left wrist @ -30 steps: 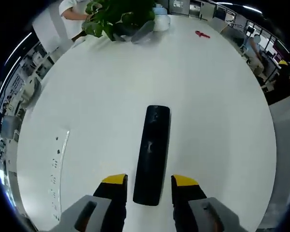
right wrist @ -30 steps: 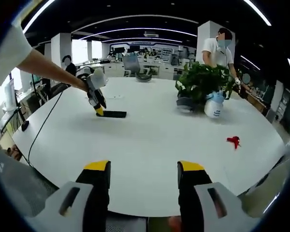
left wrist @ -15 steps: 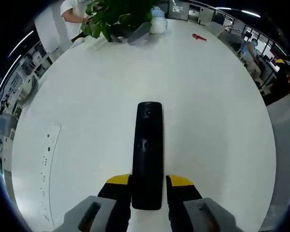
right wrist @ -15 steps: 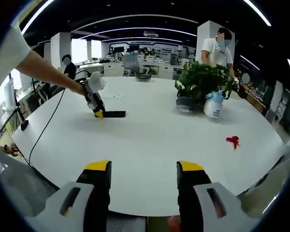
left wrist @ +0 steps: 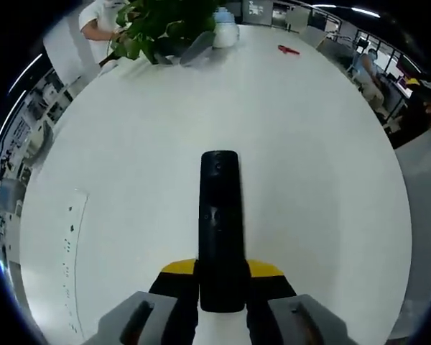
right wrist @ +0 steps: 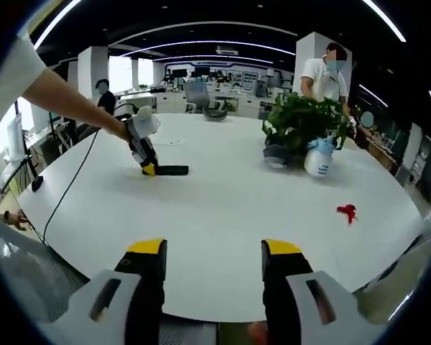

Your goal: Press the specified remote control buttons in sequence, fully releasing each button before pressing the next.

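Note:
A long black remote control (left wrist: 220,223) lies on the white round table (left wrist: 309,158), pointing away from me. My left gripper (left wrist: 221,270) has its yellow-tipped jaws closed against the remote's near end, one on each side. From the right gripper view, the same remote (right wrist: 171,170) looks small at the table's far left, with the left gripper (right wrist: 149,169) on it and a person's arm behind. My right gripper (right wrist: 212,251) stands open over the near table edge, nothing between its jaws.
A potted green plant (right wrist: 302,122) and a white spray bottle (right wrist: 318,159) stand at the far right of the table, a person behind them. A small red object (right wrist: 346,210) lies right of centre. A cable (right wrist: 72,183) hangs off the left edge.
The left gripper's jaws have come together on the remote's near end, from wide apart a second ago. The right gripper has stayed open and nearly still.

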